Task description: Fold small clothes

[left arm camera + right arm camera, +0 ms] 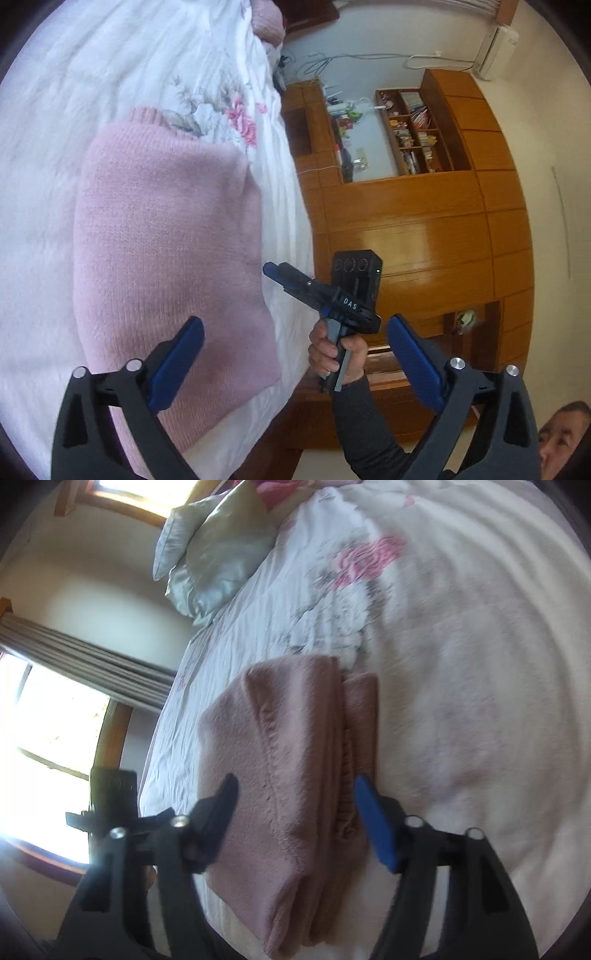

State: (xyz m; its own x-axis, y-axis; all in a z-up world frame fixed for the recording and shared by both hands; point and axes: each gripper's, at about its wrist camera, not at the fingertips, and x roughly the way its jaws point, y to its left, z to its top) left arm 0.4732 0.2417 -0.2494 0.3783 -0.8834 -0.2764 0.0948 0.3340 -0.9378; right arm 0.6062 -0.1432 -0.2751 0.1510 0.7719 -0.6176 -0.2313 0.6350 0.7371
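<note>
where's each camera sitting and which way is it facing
Left wrist: on the left gripper, looking across the pink sweater on the bed toward a wooden cabinet; a hand holds the right gripper.
Right wrist: on the right gripper, facing the folded sweater, pillow and window.
Shared: sweater, bed.

pink knit sweater (166, 236); white bedspread (55, 122), pink-grey floral print; orange-brown wood cabinet (417, 236); grey curtain (85, 664).
</note>
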